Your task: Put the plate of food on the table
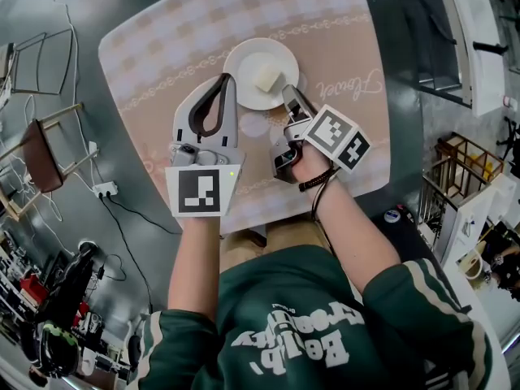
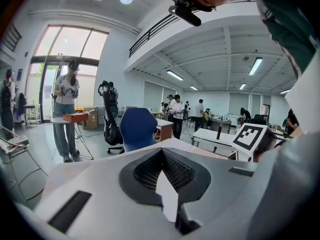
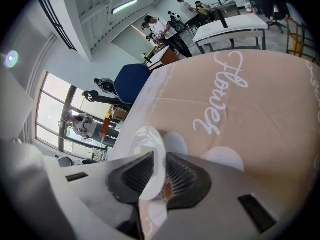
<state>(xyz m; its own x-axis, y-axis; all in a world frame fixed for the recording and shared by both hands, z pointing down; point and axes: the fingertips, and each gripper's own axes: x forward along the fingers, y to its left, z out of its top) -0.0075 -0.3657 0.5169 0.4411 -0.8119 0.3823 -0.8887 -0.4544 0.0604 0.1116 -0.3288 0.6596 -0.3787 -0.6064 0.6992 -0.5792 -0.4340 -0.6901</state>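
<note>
Right gripper (image 1: 287,93) pinches the white plate (image 1: 246,62) by its rim, keeping the pale food block (image 1: 266,78) level mid-table (image 1: 154,47). Left gripper (image 1: 227,81), shut and empty, idles beside the plate.

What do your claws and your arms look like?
Each claw is light grey with dark ribbed pads inside: the left claw and the right claw. Each carries a cube with black-and-white square markers. The sleeves are dark green with cream stripes, and a black strap circles the right wrist.
</note>
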